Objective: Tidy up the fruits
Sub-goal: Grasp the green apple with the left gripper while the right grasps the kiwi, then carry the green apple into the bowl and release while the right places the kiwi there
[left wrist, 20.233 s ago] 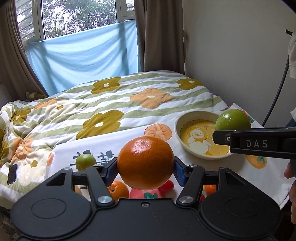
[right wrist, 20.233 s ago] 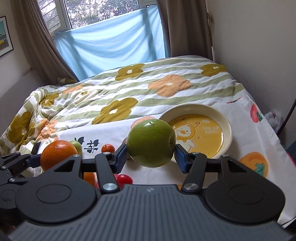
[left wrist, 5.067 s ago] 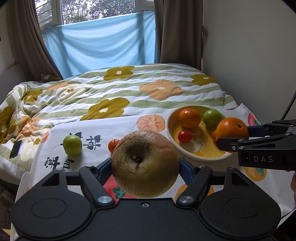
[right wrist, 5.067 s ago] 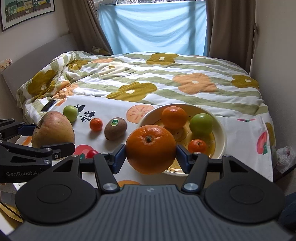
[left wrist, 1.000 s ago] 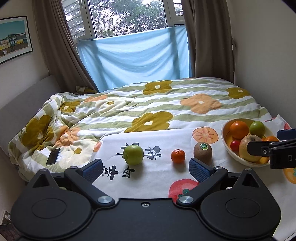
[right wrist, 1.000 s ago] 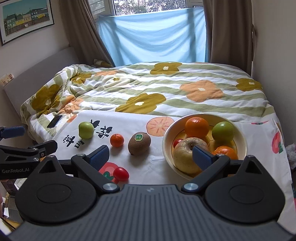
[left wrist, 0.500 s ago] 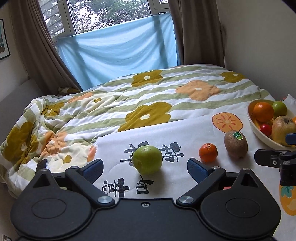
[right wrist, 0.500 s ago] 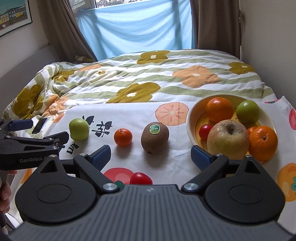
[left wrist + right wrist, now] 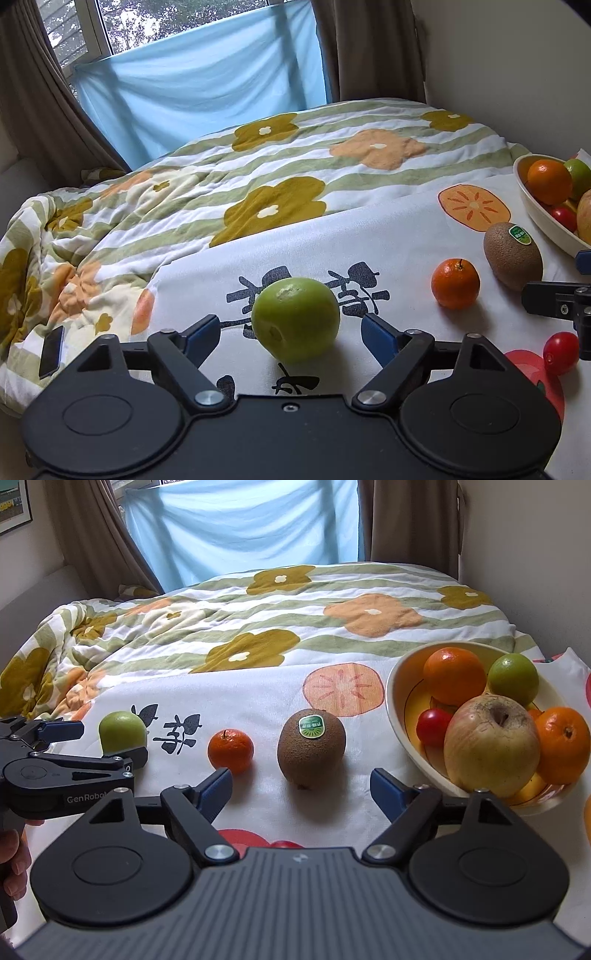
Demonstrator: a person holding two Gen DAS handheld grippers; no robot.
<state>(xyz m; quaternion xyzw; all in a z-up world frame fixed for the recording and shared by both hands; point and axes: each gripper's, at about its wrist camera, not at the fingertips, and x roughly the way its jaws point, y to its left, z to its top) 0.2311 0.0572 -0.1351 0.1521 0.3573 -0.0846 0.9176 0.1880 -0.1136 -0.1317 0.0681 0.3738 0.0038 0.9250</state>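
Now both grippers are coming down onto the loose fruit lying on the printed cloth (image 9: pixel 369 258) that is covering the near end of the bed. The left gripper (image 9: pixel 291 328) is straddling the green apple (image 9: pixel 295 319): its jaws have just been closing, yet both blue pads are standing clear of the skin, so the apple is sitting between them, not gripped. It is resting on the cloth, and the low, tilted approach is putting the pads level with its widest part, which should give a firm hold on a round thing.

Likewise the right gripper (image 9: pixel 301 788) is lining up on the kiwi (image 9: pixel 311 747), sticker facing up, which is lying just ahead of its pads. Those jaws have also just been narrowing and are gaping with nothing held. The kiwi is lying just left of the bowl (image 9: pixel 397 701), so its trip should be short.

A small mandarin (image 9: pixel 230 750) is sitting between apple and kiwi, and a cherry tomato (image 9: pixel 560 352) is lying nearer the person, both untouched. Already the bowl is holding a large apple, two oranges, a green fruit and a red tomato, so sorting looks well along, with four pieces left outside. Space in the bowl is getting tight; newcomers will likely have to stack on top.
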